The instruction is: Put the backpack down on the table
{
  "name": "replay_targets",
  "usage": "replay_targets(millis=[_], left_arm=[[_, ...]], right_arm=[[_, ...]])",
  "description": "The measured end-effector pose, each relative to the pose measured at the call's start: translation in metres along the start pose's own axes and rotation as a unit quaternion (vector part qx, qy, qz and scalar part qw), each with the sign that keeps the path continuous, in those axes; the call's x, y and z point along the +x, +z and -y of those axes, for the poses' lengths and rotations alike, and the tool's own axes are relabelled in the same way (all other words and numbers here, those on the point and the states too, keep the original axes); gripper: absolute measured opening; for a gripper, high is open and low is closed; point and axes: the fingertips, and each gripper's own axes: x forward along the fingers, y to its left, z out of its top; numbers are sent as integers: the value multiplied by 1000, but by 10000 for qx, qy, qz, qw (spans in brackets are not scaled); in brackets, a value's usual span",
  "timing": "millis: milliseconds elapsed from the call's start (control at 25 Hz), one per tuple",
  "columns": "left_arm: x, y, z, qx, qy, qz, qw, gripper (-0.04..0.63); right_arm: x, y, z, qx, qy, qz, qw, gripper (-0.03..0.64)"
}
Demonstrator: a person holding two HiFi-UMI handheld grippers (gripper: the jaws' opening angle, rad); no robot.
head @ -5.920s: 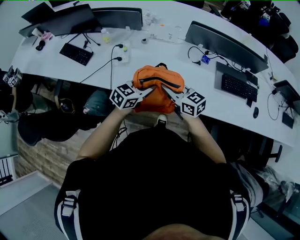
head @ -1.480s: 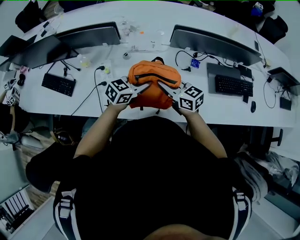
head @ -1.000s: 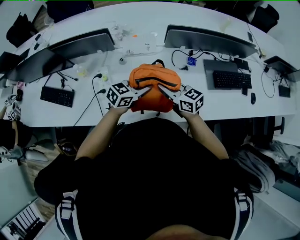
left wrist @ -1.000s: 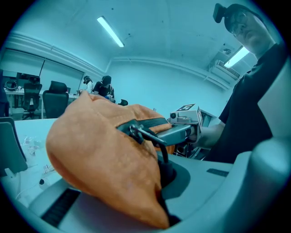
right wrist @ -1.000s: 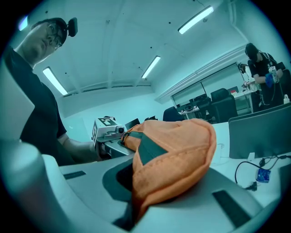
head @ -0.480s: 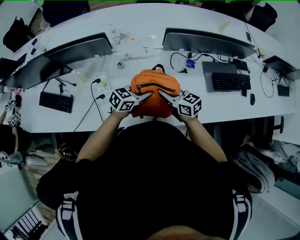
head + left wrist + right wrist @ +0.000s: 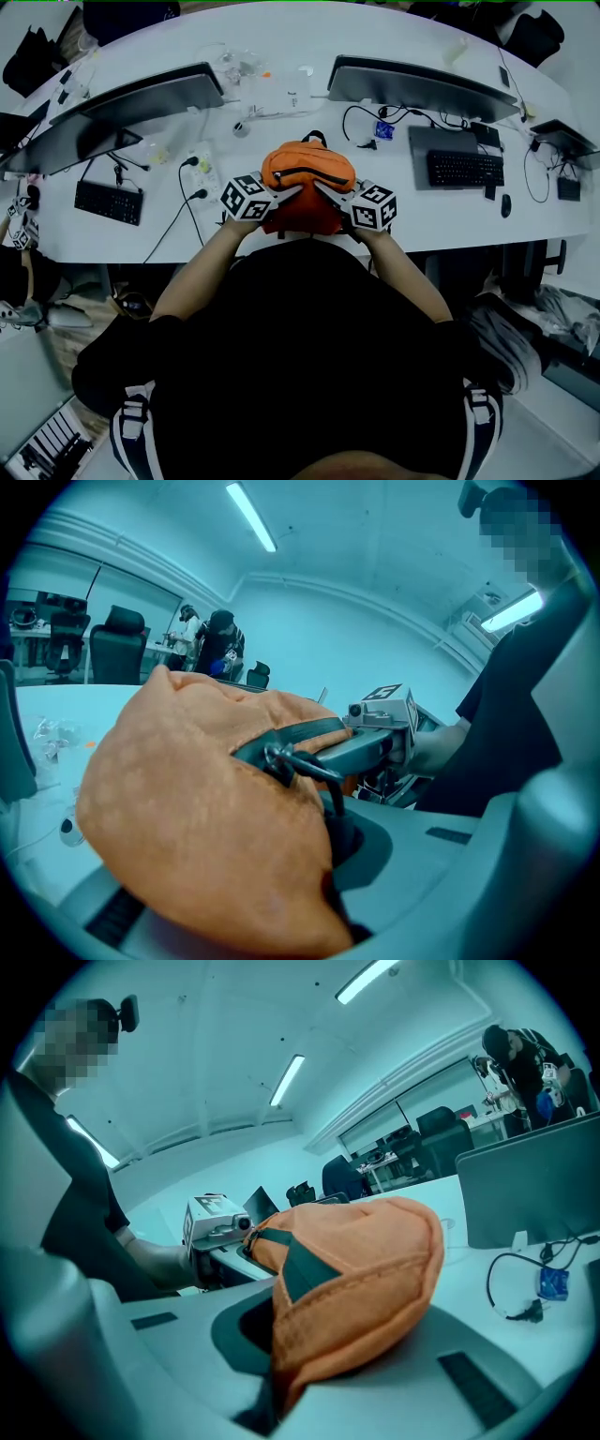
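The orange backpack (image 7: 307, 178) hangs between both grippers, over the front part of the white curved table (image 7: 441, 225). My left gripper (image 7: 287, 193) is shut on its left side and my right gripper (image 7: 324, 191) is shut on its right side. In the left gripper view the backpack (image 7: 187, 808) fills the frame, its fabric is pinched in my left gripper (image 7: 330, 897), and a dark zipper pull shows near the right gripper (image 7: 375, 738). In the right gripper view the backpack (image 7: 366, 1260) is pinched in my right gripper (image 7: 272, 1387). Whether its bottom touches the table is hidden.
Two monitors (image 7: 141, 98) (image 7: 422, 84) stand behind the backpack. Keyboards (image 7: 108, 202) (image 7: 464, 169) lie left and right of it. A power strip with cables (image 7: 199, 169) is just to its left, and more cables (image 7: 370, 127) run behind it. A mouse (image 7: 507, 204) lies at far right.
Both grippers have sunk toward the table with the backpack still held between them. Their grip is unchanged.
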Motion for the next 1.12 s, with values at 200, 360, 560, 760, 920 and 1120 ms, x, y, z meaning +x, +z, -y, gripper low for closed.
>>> replay_targets(millis=[200,360,560,760,920,1120], left_arm=[[8,-6,-17,-137,19,-95,9999,29],[15,-11,-30,-265,13,-149,9995,29],[21,-19,-44,-421,15,-185,9989,29],[25,-22,-61,-562,46,-210,9982,28],[30,-26,-71,-673,77,-251,9974,29],[35,-30,-84,-801,105,-280,9963,29]], right_arm=[[12,-5,18,95,39,-150,9998,25],[20,-10,31,171,61,-263,9995,25],[30,-16,44,270,119,-394,9988,25],[42,-17,59,320,163,-495,9981,25],[48,-20,70,402,199,-569,9974,25],[58,-24,83,459,221,-669,9965,25]])
